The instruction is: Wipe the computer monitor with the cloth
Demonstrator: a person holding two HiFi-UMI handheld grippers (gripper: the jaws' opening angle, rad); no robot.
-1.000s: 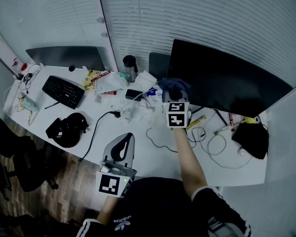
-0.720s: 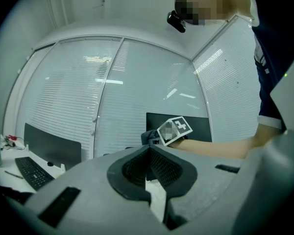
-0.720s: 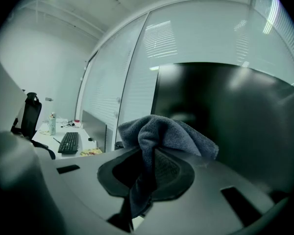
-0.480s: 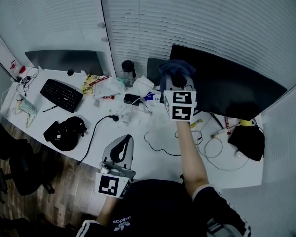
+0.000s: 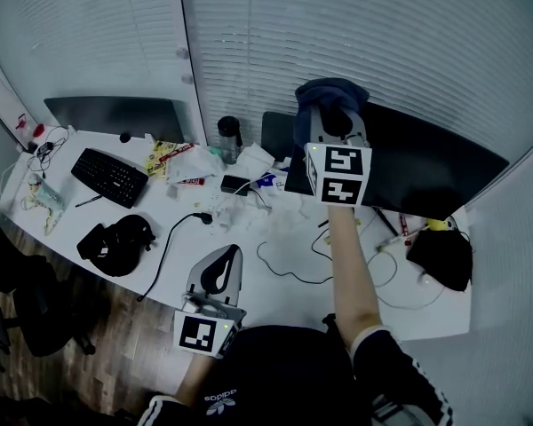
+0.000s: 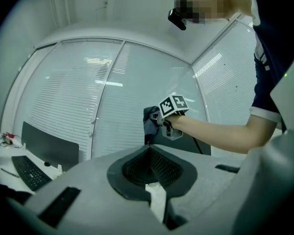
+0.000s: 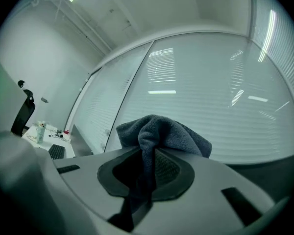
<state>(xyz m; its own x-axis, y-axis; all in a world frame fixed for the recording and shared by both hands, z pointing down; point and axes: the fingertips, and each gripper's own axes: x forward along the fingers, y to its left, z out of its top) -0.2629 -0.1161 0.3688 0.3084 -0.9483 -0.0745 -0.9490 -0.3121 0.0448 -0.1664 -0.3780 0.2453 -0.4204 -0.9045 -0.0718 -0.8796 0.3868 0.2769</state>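
My right gripper [image 5: 330, 118] is raised at arm's length and is shut on a dark blue cloth [image 5: 331, 94]. The cloth bunches out above the jaws at the top left corner of the big black monitor [image 5: 435, 162]. In the right gripper view the cloth [image 7: 161, 133] fills the space between the pads, with window blinds behind it. Whether the cloth touches the screen cannot be told. My left gripper [image 5: 224, 257] hangs low by my body, over the desk's front edge, shut with nothing in it. From the left gripper view I see the right gripper's marker cube and the cloth [image 6: 151, 121] ahead.
On the white desk [image 5: 275, 287] lie a keyboard [image 5: 113, 176], a black bag [image 5: 117, 235], a dark bottle [image 5: 228, 136], loose papers [image 5: 209, 160], cables [image 5: 289, 260] and a black item [image 5: 440, 256] at the right. A second monitor [image 5: 115, 114] stands at the left. Blinds cover the window behind.
My right gripper has carried the cloth upward, from the monitor's lower left corner to its top left corner. The left gripper has stayed where it was.
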